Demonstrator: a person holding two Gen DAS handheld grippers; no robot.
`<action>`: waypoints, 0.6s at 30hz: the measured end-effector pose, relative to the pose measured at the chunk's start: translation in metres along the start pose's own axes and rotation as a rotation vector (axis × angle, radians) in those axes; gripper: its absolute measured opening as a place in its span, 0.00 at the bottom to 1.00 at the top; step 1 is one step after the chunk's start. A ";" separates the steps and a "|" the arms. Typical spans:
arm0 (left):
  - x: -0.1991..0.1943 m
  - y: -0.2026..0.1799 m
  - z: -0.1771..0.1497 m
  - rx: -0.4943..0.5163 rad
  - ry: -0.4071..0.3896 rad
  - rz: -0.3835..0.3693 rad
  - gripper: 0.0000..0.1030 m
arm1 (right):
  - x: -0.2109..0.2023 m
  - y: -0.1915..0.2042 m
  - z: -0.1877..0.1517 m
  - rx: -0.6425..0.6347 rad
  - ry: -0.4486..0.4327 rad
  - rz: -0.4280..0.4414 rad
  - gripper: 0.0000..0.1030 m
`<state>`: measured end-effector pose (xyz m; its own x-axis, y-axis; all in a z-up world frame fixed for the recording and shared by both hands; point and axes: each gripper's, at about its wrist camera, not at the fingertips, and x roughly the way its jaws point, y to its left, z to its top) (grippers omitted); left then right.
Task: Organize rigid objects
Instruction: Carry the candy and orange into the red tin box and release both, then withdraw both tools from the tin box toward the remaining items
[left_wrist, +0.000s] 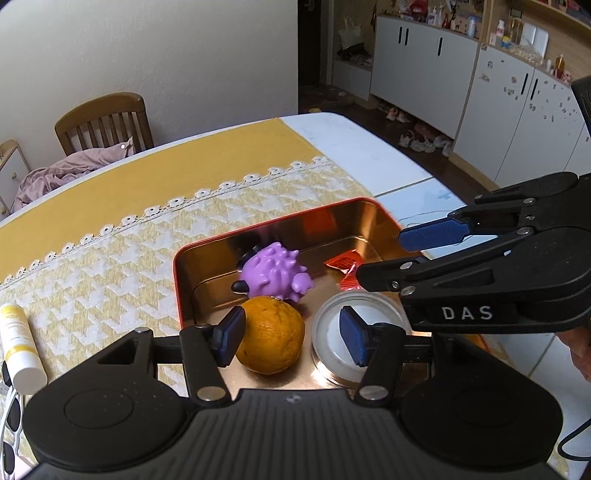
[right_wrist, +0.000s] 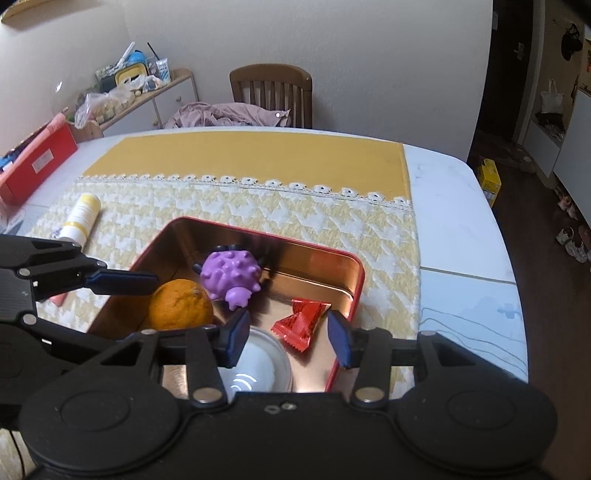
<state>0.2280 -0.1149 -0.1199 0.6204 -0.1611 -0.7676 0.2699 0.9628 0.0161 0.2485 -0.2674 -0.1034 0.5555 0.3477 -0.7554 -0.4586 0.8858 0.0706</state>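
I have both grippers hovering over the shallow red-rimmed metal tin (right_wrist: 356, 275) that sits on the yellow-and-white houndstooth cloth (right_wrist: 332, 221) covering the table. Four things already lie inside it: a round orange fruit (left_wrist: 271, 334) at the tin's near left, a purple spiky rubber hedgehog toy (left_wrist: 275, 271) just behind it, touching or nearly so, a red foil candy wrapper (right_wrist: 301, 325) toward the right wall, and a round clear-lidded white jar (left_wrist: 356, 338) at the near edge.

My left gripper (left_wrist: 291, 334) has its jaws spread wide with nothing between them; the orange and the jar merely show through the gap below. My right gripper (right_wrist: 288, 336) is likewise wide open and holds nothing, hanging above the jar and the candy.

I judge the collecting step nearly done, with one item left out: a white and yellow cylindrical tube (right_wrist: 81, 216) lying on its side on the cloth, off the tin's left side and well apart from it. The left gripper is nearer. The next move calls for swinging it left, lowering it across the tube's width, and closing squarely, since a lying cylinder may roll.
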 end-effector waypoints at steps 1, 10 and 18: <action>-0.003 0.000 -0.001 0.000 -0.006 -0.003 0.54 | -0.003 0.001 -0.001 0.004 -0.005 0.002 0.47; -0.032 0.009 -0.006 -0.023 -0.033 -0.027 0.54 | -0.031 0.008 -0.006 0.064 -0.045 0.013 0.58; -0.063 0.028 -0.017 -0.030 -0.077 -0.040 0.62 | -0.052 0.026 -0.010 0.102 -0.075 0.013 0.71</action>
<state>0.1846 -0.0742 -0.0821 0.6644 -0.2149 -0.7159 0.2744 0.9610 -0.0338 0.2007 -0.2653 -0.0684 0.6022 0.3779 -0.7033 -0.3953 0.9064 0.1486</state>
